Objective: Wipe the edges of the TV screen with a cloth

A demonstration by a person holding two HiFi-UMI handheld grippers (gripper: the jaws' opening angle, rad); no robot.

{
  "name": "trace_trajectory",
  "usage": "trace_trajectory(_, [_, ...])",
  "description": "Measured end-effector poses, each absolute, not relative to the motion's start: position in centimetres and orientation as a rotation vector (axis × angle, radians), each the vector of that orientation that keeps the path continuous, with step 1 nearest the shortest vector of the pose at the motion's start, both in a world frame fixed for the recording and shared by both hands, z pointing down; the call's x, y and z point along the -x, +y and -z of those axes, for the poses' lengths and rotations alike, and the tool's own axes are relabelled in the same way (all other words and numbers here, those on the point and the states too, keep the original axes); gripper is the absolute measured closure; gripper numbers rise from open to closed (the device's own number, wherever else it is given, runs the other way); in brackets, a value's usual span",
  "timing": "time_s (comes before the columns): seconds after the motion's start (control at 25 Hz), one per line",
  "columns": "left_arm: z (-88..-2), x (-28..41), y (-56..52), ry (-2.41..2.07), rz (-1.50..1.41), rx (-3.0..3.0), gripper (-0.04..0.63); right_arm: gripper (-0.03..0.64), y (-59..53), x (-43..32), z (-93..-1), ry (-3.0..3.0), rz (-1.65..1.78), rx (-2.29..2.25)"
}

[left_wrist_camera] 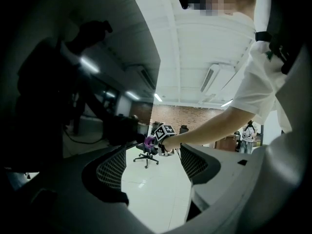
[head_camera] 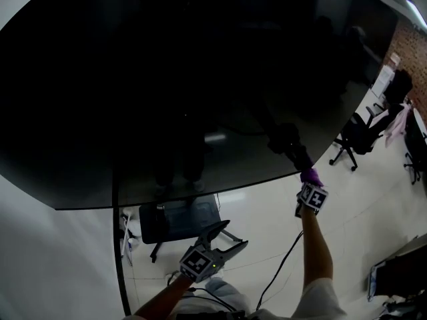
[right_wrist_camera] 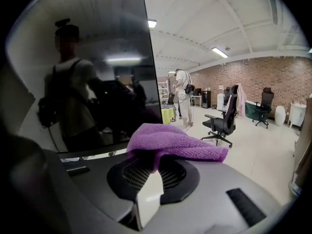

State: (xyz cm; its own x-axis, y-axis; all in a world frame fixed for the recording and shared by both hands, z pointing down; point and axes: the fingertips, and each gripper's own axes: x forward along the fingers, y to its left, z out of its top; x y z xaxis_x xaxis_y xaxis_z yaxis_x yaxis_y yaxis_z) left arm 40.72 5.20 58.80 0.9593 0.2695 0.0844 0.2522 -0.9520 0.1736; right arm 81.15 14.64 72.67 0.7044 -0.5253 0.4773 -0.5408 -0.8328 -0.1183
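**TV screen** [head_camera: 167, 79]: large, dark and glossy. It reflects the person and the ceiling lights.

**Cloth** [head_camera: 311, 177]: purple, with a knobbly weave, folded over. It sits at the screen's lower edge, near the right corner.

**Right hand-held gripper** [head_camera: 309, 184]: jaws pressed together on the cloth, which drapes over their tips.

**Left hand-held gripper** [head_camera: 235, 235]: jaws spread with nothing between them. It is held low, well apart from the screen.

**Surroundings:**
- A chair [head_camera: 352, 137] stands on the pale floor [head_camera: 373, 205] beyond the screen's right end.
- A brick wall [head_camera: 415, 52] is behind it.
- A cable [head_camera: 280, 267] hangs below the right arm.
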Motion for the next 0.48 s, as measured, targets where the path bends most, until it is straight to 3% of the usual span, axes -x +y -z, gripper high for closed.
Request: trace_trajectory(0.48, [-60.6, -32.0, -2.1, 0.187, -0.148, -2.977, 0.262, 0.571, 2.7, -65.2, -74.7, -1.24, -0.781, -2.709])
